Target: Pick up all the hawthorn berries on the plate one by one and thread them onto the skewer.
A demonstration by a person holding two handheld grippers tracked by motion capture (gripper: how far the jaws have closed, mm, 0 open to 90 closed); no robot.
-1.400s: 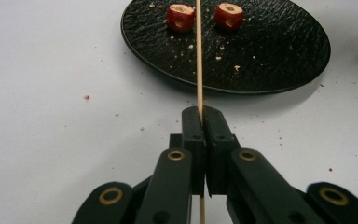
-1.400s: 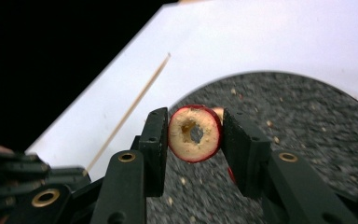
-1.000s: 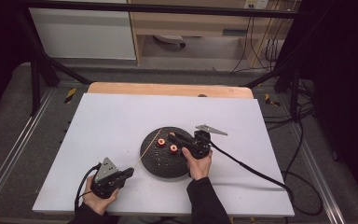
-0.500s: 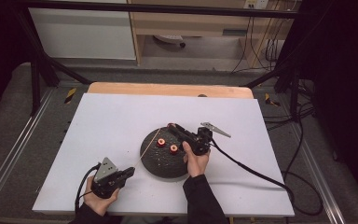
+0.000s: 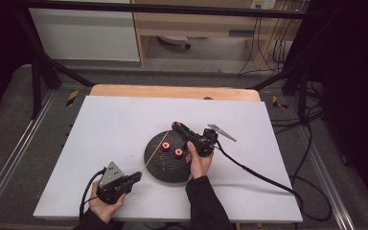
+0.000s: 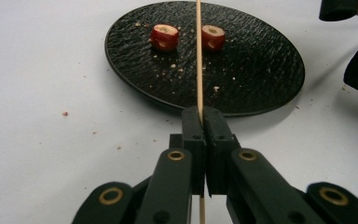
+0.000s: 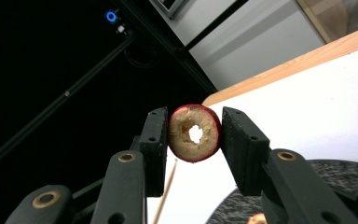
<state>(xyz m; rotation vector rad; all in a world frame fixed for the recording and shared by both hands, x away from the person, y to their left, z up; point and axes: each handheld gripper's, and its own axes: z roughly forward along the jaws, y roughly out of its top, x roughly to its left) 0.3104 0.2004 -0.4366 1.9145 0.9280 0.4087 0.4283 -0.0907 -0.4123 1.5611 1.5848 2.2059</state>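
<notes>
One cored fruit slice faces the right gripper view's camera.

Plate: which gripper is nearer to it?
Right. The right gripper is over the plate's far edge, holding a fruit ring. The left gripper is just off its near-left rim, clamping a skewer.

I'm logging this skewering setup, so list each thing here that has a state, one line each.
left gripper: shut on the wooden skewer.
wooden skewer: clamped near one end, reaching out over the plate.
right gripper: shut on a cored fruit ring, raised above the plate.
cored fruit ring: held by its red sides, hole unthreaded.
two fruit rings: lying loose on the plate.
black plate: flat on the table, strewn with crumbs.
</notes>
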